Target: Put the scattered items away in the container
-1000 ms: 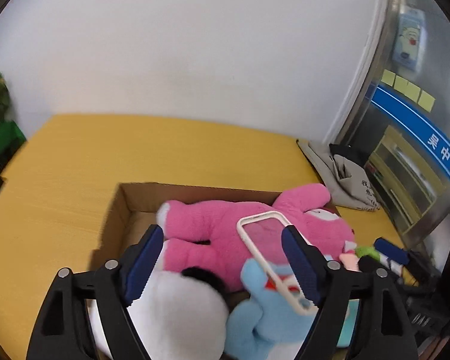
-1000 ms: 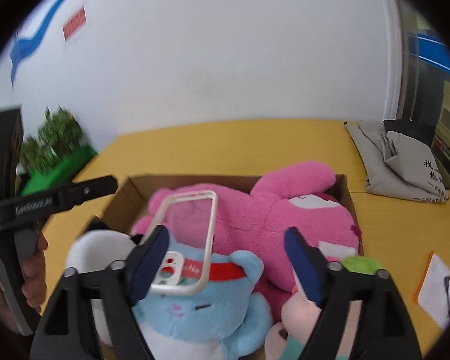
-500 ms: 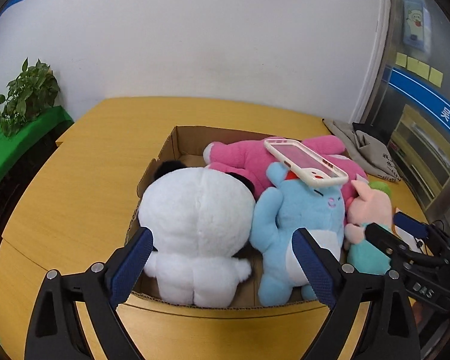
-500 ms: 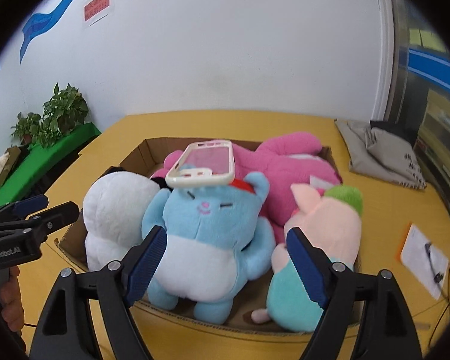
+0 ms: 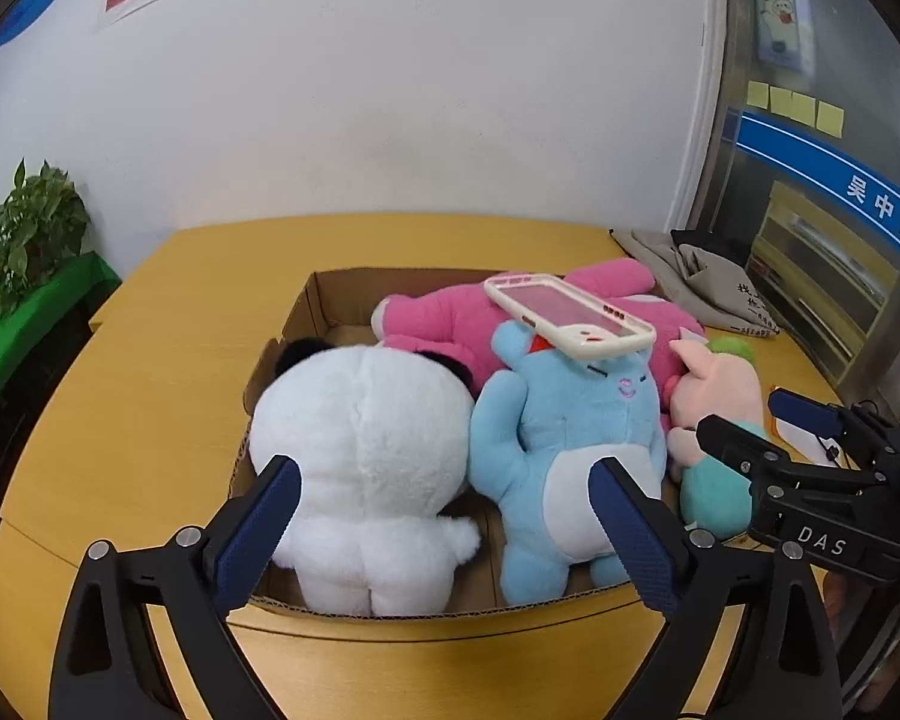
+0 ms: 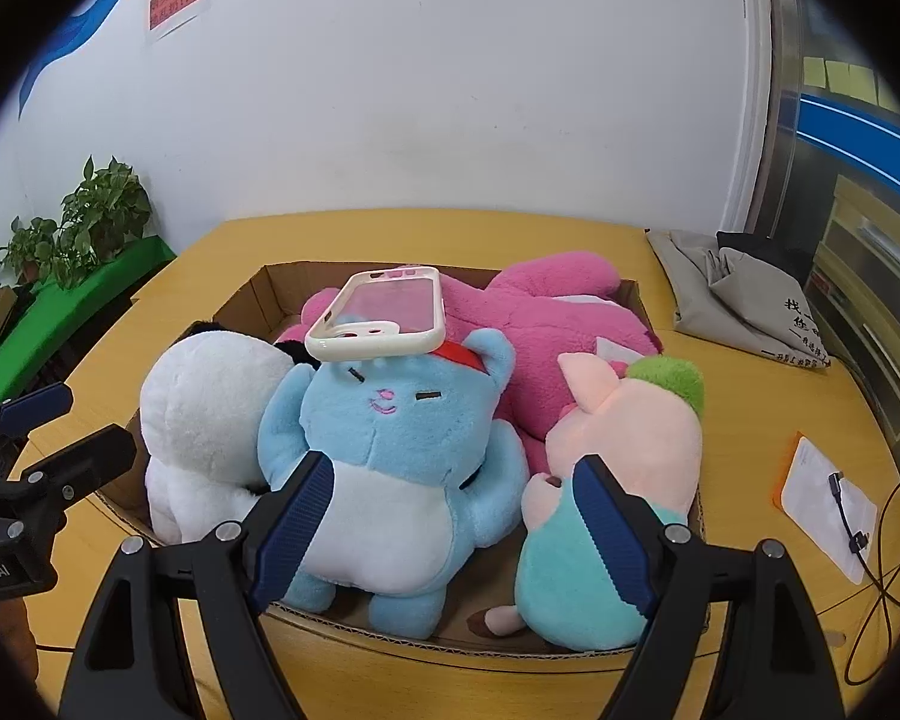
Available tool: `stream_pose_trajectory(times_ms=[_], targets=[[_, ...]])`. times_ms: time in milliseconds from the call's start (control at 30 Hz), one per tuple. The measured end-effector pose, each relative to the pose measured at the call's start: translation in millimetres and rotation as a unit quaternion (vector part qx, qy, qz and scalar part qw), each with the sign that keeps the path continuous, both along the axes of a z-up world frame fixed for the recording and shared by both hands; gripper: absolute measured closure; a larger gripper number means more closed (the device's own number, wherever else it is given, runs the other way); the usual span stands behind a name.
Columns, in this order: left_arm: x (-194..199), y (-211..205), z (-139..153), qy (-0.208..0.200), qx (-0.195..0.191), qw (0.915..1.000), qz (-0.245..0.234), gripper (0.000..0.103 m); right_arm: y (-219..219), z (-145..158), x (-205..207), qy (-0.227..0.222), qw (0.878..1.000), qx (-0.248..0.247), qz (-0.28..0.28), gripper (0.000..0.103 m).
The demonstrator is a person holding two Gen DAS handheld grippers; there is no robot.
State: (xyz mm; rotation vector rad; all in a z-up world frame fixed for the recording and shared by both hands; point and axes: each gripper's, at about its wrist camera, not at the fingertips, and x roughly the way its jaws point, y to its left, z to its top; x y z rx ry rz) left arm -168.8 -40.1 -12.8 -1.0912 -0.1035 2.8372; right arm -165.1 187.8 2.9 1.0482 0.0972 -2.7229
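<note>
While both grippers hang at the near edge of the cardboard box (image 5: 330, 300), the phone case (image 5: 570, 324) lies far beyond their fingers, resting on the blue plush's (image 6: 390, 420) head inside it. Left gripper (image 5: 450, 528): fingers spread, opening wider, nothing between them. Right gripper (image 6: 450, 522): fingers apart, gripping nothing. Everything sits on the yellow counter (image 5: 150, 390).

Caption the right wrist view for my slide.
Phone case rests atop blue plush in a packed cardboard box.
</note>
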Motion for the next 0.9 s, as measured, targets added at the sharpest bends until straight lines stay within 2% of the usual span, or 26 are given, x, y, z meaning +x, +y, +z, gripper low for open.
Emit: stream_pose_trajectory(times_ms=[100, 167, 433, 700, 900], targets=[[-4.4, -3.0, -6.4, -0.016, 0.033, 0.9993, -0.001, 0.003, -5.8, -1.9, 0.9, -0.001, 1.0, 0.008, 0.003, 0.021], [-4.3, -2.6, -6.4, -0.014, 0.041, 0.999, -0.002, 0.003, -11.6, -3.8, 1.3, -0.002, 1.0, 0.015, 0.007, 0.021], [-3.3, -3.7, -5.9, -0.017, 0.038, 0.9992, 0.001, 0.002, -19.5, 1.9, 9.8, 0.013, 0.999, 0.034, 0.009, 0.021], [5.7, 5.6, 2.3, 0.002, 0.025, 0.9996, -0.009, 0.0, -19.8, 3.9, 11.2, 0.017, 0.999, 0.036, 0.009, 0.021], [2.8, 8.1, -1.0, -0.006, 0.025, 0.9996, -0.007, 0.0, -16.9, 3.1, 9.1, 0.017, 0.999, 0.04, 0.004, 0.021]])
